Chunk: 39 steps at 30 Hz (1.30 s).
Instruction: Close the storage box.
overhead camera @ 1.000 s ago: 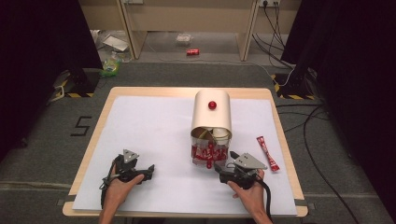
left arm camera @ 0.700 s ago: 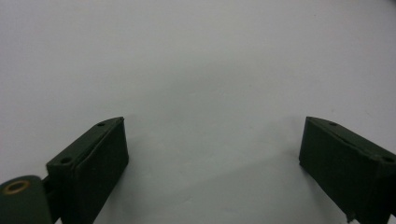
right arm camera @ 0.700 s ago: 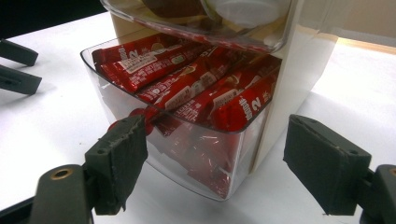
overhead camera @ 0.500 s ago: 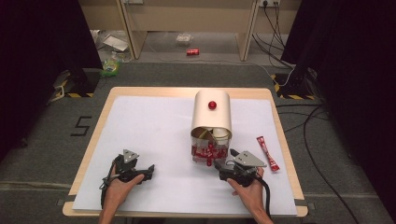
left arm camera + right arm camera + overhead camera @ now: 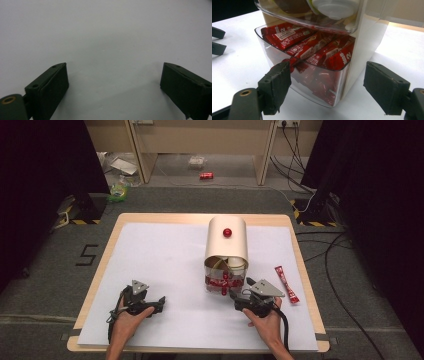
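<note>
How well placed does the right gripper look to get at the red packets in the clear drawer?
Probably yes: the right gripper is open just before the clear drawer, whose open top leaves the red packets exposed, nothing between.

The clear lower drawer of the cream dispenser box is standing pulled out, packed with red sachets lying flat, its front sitting between the right gripper's spread fingers, just ahead of them.

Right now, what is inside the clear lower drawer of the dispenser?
The clear lower drawer is packed with red sachets. The upper tray covers its back, so how deep the stack runs is hidden.
</note>
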{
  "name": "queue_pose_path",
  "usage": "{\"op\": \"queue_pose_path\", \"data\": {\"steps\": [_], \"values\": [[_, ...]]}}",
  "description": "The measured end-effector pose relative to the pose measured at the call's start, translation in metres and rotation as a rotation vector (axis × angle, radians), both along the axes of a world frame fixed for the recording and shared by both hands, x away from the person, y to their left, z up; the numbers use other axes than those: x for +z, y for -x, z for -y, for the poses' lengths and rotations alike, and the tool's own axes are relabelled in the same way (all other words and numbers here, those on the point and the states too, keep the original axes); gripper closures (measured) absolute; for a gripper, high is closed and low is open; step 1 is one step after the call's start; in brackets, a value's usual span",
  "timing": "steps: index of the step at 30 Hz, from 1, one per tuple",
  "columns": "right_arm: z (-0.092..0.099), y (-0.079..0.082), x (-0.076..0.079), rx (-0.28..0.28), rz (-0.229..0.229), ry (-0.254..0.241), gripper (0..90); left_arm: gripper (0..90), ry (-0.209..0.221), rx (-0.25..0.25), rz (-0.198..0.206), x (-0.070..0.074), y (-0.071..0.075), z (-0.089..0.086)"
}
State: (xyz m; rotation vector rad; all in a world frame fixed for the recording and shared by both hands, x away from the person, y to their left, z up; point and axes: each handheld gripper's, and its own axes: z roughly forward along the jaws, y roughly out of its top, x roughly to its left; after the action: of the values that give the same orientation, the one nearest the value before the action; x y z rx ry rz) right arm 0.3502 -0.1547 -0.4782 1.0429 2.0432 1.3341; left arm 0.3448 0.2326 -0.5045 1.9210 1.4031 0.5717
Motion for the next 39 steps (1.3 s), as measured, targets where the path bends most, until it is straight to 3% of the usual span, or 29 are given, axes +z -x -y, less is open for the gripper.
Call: {"op": "queue_pose_path", "data": {"steps": [28, 39], "values": [[-0.002, -0.012, 0.001, -0.016, 0.004, 0.002, 21.1, 7.4, 0.0, 0.0, 0.0, 0.0, 0.0, 0.0], [0.002, -0.009, 0.003, -0.016, -0.012, -0.013, 25.5, 7.4, 0.003, 0.001, 0.001, 0.0, 0.0, 0.0]]}}
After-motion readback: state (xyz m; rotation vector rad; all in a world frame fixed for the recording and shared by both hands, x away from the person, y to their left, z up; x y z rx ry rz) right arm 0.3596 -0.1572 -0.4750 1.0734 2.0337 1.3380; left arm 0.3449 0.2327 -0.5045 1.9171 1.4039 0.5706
